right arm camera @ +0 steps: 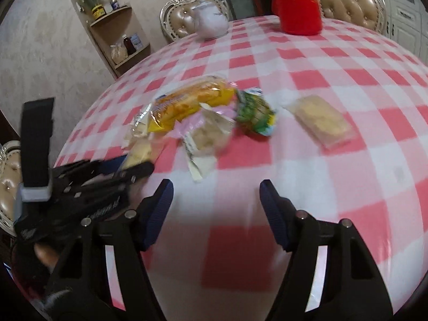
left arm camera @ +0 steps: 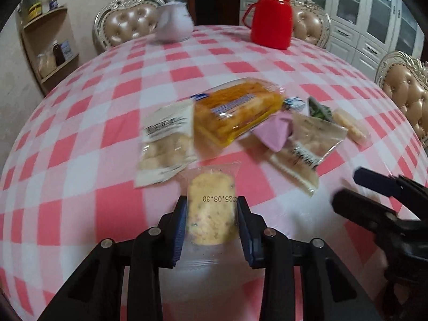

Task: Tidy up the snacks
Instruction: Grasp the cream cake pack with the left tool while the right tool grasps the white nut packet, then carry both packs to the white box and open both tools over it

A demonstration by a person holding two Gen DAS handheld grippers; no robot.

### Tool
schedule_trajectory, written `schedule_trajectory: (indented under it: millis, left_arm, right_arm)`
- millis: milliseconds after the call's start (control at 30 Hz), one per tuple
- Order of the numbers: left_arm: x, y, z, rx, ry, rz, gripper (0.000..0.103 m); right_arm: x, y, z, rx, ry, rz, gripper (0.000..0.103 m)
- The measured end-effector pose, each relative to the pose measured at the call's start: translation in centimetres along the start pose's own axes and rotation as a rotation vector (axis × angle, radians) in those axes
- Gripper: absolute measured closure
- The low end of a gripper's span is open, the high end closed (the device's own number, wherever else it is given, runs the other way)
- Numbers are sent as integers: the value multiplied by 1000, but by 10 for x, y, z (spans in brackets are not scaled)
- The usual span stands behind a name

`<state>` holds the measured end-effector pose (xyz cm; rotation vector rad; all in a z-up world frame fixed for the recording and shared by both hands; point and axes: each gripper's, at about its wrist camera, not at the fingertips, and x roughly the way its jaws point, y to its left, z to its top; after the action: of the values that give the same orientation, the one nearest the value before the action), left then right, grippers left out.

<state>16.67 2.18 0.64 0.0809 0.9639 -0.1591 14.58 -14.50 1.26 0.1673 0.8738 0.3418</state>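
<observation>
Left tongs [left arm camera: 211,222]: clamped on a clear cookie packet [left arm camera: 211,214], gripped by its sides.
Right tongs [right arm camera: 215,211]: jaws apart, nothing between them, over bare checked tablecloth [right arm camera: 334,187].
Snack pile [left arm camera: 235,115]: just beyond the held packet, loose and overlapping mid-table.
Risk: slick wrapper may slip free; a hard squeeze could crumble the cookie.

Two wrist fisheyes, both low over checked tablecloth [left arm camera: 80,123], tilted down, facing far chairs.

Left cam: close, looks along own fingers at snack pile [left arm camera: 235,115], right gripper [left arm camera: 347,190] at its right edge. Right cam: slightly right of it, left gripper [right arm camera: 139,167] at its left edge. Shared: pile, red flask [right arm camera: 297,2], white teapot [left arm camera: 174,21], wall shelf.
</observation>
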Motion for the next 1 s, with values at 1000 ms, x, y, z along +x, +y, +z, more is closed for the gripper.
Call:
schedule_trajectory:
  millis: [1000]
  left_arm:
    - [1, 24, -2, -6, -50, -18, 67]
  right_arm:
    - [-30, 3, -16, 36, -35, -4, 55]
